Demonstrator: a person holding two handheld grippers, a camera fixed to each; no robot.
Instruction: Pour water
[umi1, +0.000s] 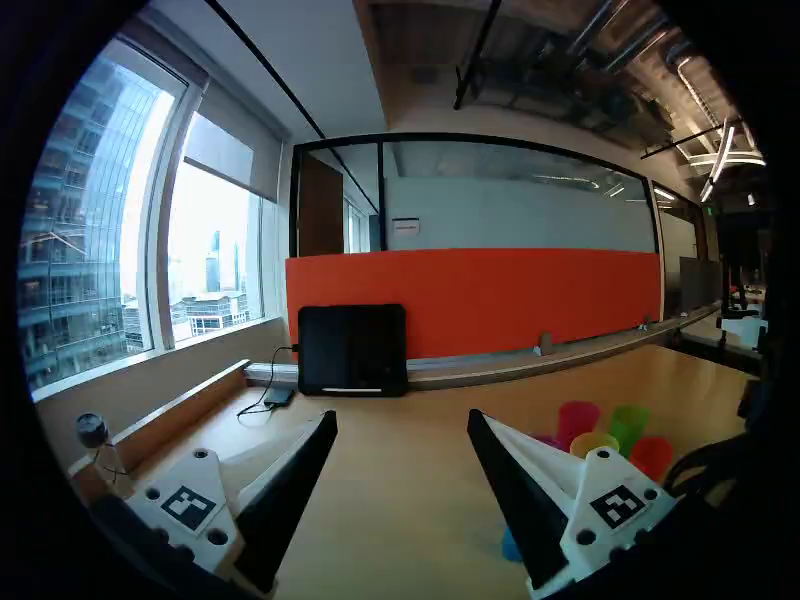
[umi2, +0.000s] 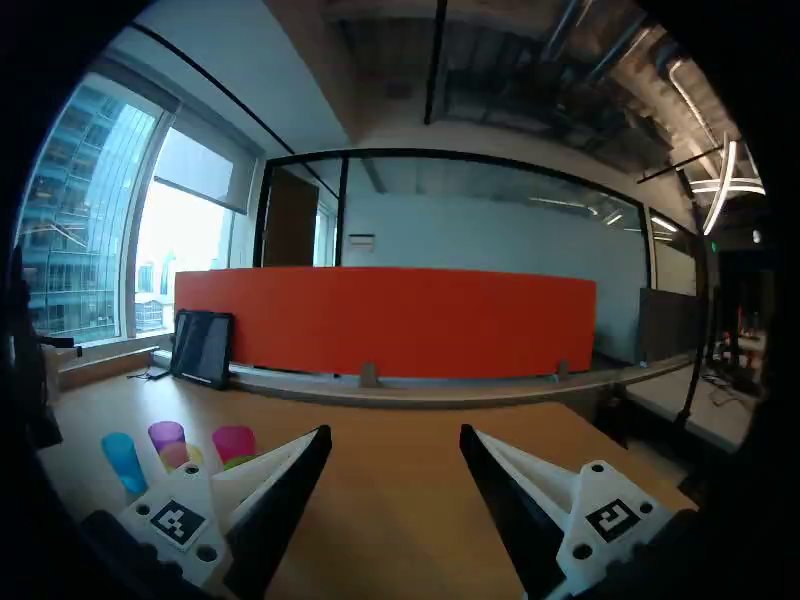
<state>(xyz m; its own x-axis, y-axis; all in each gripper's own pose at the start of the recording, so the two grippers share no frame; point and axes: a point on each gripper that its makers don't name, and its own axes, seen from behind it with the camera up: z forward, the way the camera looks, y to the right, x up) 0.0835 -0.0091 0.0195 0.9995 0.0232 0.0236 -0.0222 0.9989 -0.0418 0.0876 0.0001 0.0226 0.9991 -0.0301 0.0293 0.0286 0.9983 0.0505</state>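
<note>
In the left gripper view my left gripper (umi1: 402, 425) stands open above the wooden table (umi1: 400, 500), nothing between its fingers. Coloured plastic cups cluster to its right: a pink cup (umi1: 577, 419), a green cup (umi1: 629, 423), a yellow cup (umi1: 594, 442), an orange cup (umi1: 652, 455) and a blue one (umi1: 510, 547) partly hidden behind the right finger. In the right gripper view my right gripper (umi2: 395, 432) is open and empty. The cups sit to its left: a blue cup (umi2: 124, 461), a purple cup (umi2: 166, 436) and a pink cup (umi2: 233, 442).
A dark tablet (umi1: 352, 350) leans against the orange partition (umi1: 470, 300) at the table's back edge, with a cable and a small device (umi1: 277, 396) beside it. Windows run along the left wall. The tablet (umi2: 203, 346) also stands at the far left of the right gripper view.
</note>
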